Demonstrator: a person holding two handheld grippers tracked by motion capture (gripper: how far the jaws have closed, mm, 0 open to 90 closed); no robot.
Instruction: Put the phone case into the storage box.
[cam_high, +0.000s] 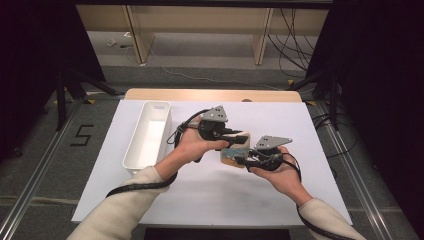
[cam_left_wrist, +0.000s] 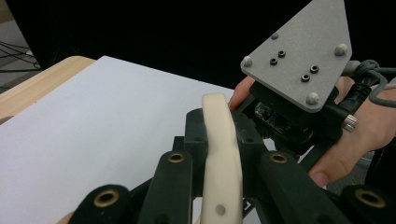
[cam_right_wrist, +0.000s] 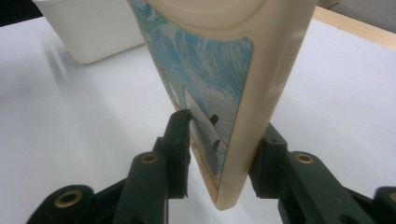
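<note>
Both hands hold a flat cream case with a blue wave picture above the middle of the white table. My left gripper reaches in from the left and is shut on the case's narrow cream edge, one jaw on each side. My right gripper comes from the right. Its jaws lie against the case, one tip on the picture face, the other behind the cream back. The right gripper's grey plate and the hand holding it sit just past the case.
A long white bin stands left of the hands and looks empty; its corner is behind the case. A white sheet covers the table, with a wooden edge at the far side. Dark stands and cables surround the table.
</note>
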